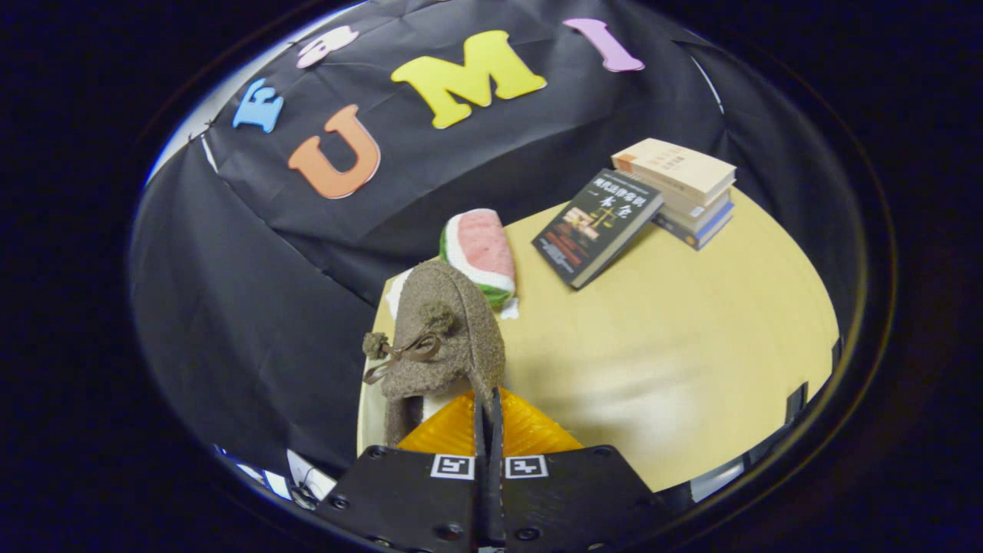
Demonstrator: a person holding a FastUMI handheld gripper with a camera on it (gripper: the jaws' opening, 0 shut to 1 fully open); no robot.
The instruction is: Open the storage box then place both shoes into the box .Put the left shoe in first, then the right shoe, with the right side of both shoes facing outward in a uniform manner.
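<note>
tool pinching fuzzy slipper's edge

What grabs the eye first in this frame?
The fuzzy brown shoe with pom-pom laces, held up between the fingers of the gripper, which are shut on its rim. Just beyond it a watermelon-slice toy lies on the table, and farther off a dark book leans on a stack of books.

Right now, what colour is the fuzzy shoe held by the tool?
Greyish brown, with a darker brown bow and pom-poms, clearest in the gripper view: shoe, pinched in the tool.
</note>
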